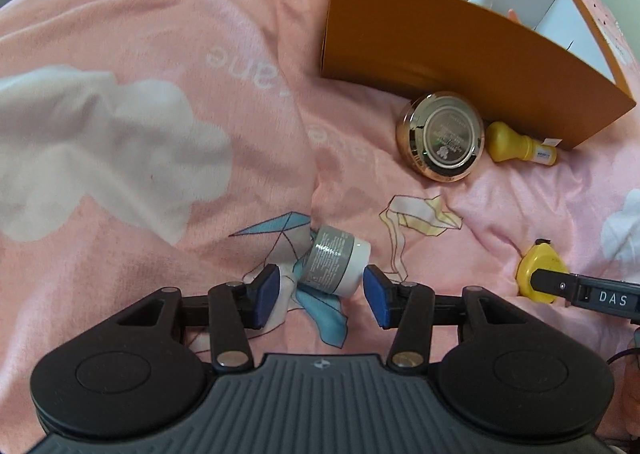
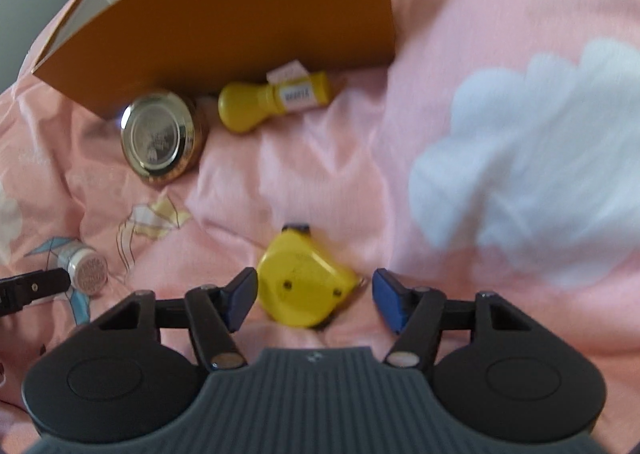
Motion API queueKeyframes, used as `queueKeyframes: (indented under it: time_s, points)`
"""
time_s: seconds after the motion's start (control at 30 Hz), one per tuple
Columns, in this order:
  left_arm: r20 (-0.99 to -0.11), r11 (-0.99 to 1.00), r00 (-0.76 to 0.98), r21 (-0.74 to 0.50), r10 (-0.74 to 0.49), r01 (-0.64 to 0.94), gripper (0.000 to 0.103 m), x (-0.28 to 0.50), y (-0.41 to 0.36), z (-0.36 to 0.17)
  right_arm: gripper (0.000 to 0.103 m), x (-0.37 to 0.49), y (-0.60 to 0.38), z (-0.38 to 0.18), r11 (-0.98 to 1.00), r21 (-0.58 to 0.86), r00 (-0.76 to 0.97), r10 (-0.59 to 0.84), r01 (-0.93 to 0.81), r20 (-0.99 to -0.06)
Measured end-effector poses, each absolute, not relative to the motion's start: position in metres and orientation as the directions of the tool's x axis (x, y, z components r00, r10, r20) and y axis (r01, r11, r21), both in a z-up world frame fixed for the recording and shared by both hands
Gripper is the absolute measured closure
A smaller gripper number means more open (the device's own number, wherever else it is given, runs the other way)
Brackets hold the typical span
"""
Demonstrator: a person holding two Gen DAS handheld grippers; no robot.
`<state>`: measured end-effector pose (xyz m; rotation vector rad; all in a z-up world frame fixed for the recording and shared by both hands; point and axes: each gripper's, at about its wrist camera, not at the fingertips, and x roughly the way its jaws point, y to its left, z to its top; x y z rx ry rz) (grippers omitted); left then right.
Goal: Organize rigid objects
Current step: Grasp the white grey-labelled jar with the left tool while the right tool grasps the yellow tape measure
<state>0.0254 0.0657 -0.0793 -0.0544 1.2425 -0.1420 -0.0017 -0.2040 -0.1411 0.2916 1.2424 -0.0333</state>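
While both tongs hang over the pink bed, left tongs (image 1: 323,292) gape around the grey jar (image 1: 335,260), right tongs (image 2: 314,302) gape around the yellow tape measure (image 2: 306,280), neither gripped.

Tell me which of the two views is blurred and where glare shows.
Left wrist view: mostly sharp; the round gold-rimmed tin reflects light on its rim, and the fisheye bends the orange box. Right wrist view: motion-blurred throughout, worst on the white cloud print; the yellow tape measure is soft, with a bright glint on the tin's rim.
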Motion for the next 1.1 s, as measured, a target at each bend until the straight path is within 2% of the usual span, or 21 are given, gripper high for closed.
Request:
queueKeyframes:
  time_s: [0.3,0.4,0.57,0.67,0.73,0.77,1.1]
  points:
    - [-0.930,0.984,0.327,-0.146,-0.171,0.100,0.043,0.027,0.065,-0.086,0.038,0.003,-0.194,-0.153,0.967,0.197,0.285,0.145,0.161,-0.947]
    - [-0.932,0.984,0.322,-0.134,-0.167,0.120,0.043,0.026,0.061,-0.087,0.044,0.005,-0.185,-0.155,0.977,0.172,0.286,0.130,0.128,-0.949]
    - [-0.931,0.978,0.322,-0.125,-0.174,0.167,0.043,0.030,0.051,-0.093,0.045,0.005,-0.184,-0.155,0.977,0.179,0.293,0.139,0.114,-0.946]
    - [-0.933,0.979,0.328,-0.090,-0.148,0.184,0.048,0.031,0.046,-0.097,0.043,0.006,-0.190,-0.157,0.969,0.210,0.293,0.163,0.134,-0.942]
    - [-0.936,0.979,0.325,-0.077,-0.137,0.191,0.059,0.033,0.044,-0.102,0.040,0.006,-0.196,-0.156,0.960,0.235,0.299,0.181,0.155,-0.937]
    - [-0.937,0.979,0.324,-0.072,-0.132,0.191,0.060,0.034,0.044,-0.104,0.040,0.006,-0.199,-0.156,0.953,0.251,0.304,0.192,0.170,-0.933]
    - [-0.937,0.975,0.323,-0.070,-0.137,0.209,0.062,0.035,0.040,-0.110,0.041,0.009,-0.209,-0.161,0.934,0.278,0.306,0.204,0.224,-0.930]
